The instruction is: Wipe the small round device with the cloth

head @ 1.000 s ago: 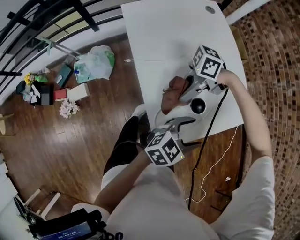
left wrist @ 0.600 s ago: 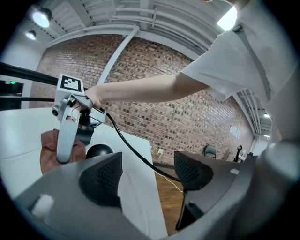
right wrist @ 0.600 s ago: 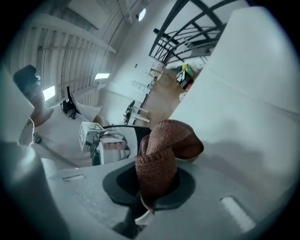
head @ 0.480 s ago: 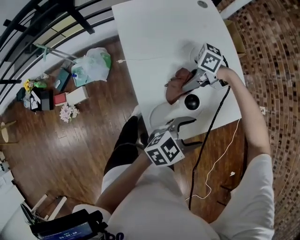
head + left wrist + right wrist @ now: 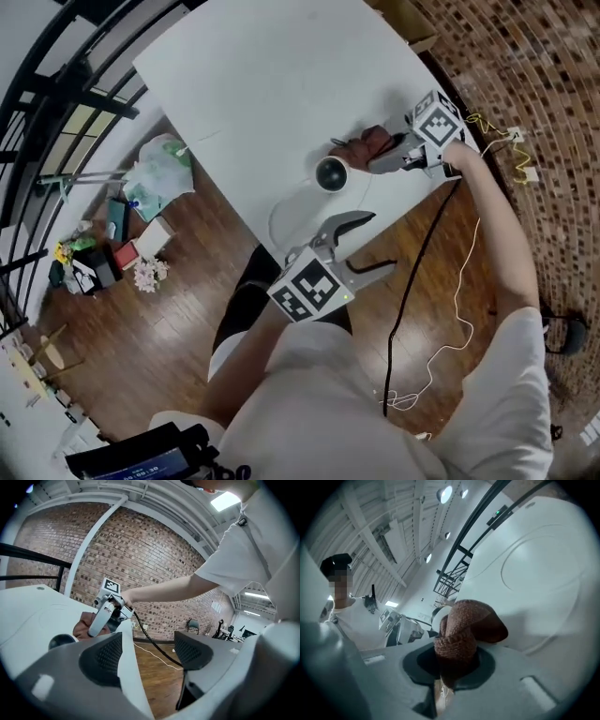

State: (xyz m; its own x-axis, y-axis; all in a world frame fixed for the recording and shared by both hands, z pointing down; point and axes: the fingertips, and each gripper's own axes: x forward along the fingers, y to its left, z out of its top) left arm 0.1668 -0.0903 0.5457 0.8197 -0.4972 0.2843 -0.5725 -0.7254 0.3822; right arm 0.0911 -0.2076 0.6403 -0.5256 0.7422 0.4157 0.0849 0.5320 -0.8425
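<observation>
While the right gripper (image 5: pixel 382 159) pinches the cloth (image 5: pixel 368 142) beside the device (image 5: pixel 330 173), the left gripper's (image 5: pixel 380 241) jaws stand apart.

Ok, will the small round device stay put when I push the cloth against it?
Probably not firmly: the small round device stands free on the smooth white table, and the left gripper isn't holding it, so it may slide. Its domed black top could let the cloth glance off.
</observation>
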